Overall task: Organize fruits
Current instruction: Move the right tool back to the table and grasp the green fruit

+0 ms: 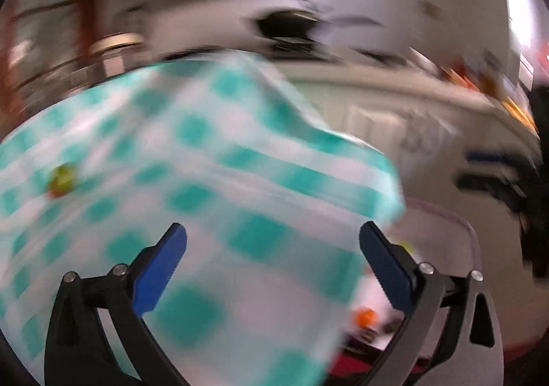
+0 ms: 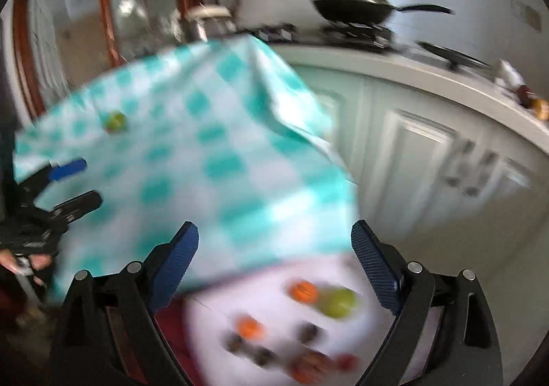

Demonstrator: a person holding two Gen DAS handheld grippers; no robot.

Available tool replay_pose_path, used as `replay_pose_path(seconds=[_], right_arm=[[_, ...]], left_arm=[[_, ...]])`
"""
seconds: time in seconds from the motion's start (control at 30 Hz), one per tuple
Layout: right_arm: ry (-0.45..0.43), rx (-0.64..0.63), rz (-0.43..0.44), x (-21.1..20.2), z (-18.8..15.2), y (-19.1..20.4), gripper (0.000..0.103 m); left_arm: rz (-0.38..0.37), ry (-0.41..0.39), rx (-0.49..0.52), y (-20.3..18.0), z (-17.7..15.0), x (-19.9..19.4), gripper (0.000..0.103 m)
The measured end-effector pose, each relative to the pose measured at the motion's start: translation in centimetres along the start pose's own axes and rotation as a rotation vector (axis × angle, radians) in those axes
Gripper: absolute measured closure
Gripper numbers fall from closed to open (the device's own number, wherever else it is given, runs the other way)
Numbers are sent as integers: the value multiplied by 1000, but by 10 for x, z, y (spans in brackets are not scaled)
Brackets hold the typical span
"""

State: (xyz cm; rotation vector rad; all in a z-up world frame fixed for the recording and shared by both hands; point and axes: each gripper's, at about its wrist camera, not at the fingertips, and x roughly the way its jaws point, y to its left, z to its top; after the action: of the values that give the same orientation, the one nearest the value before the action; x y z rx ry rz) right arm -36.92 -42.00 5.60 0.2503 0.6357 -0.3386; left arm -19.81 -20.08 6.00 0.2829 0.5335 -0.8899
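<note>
While both views are smeared, the left gripper (image 1: 272, 269) and right gripper (image 2: 274, 269) are seen spread wide, nothing held. A lone green fruit (image 2: 115, 121) lies on the checked worktop (image 2: 219, 159); the rest sit, apparently, on a white tray (image 2: 219, 296). A slow, centred approach is advised.

blurred tray fruits (image 2: 302, 334), tablecloth (image 1: 206, 180) smeared

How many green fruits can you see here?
2. One small green fruit sits alone out on the teal checked tablecloth. A larger green fruit lies on the white tray beside an orange fruit. The blur may hide others.
</note>
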Motion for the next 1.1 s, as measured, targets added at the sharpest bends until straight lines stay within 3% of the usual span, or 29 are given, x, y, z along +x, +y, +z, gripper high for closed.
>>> replay_pose_path(seconds=[0.2,0.37,0.43,0.63,0.8,0.97,1.1], right_arm=[[18,-25,185,61,42,107,15],[65,-67,272,122,60,189,15],[89,-78,307,153,71,222,15],[160,-200,319,237,102,297,15],[174,-284,302,290,126,338,15],[209,-284,321,335,149,363,15],[258,-366,291,374,164,392,15]], left_arm=[[333,14,-367,155,0,-4,2],[515,-5,-685,266,-21,3,2],[534,-24,-811,306,-26,9,2],[574,-53,-896,363,-26,25,2],[485,-65,-906,375,-36,36,2],[466,-36,-877,374,-35,45,2],[462,-26,-895,379,-38,51,2]])
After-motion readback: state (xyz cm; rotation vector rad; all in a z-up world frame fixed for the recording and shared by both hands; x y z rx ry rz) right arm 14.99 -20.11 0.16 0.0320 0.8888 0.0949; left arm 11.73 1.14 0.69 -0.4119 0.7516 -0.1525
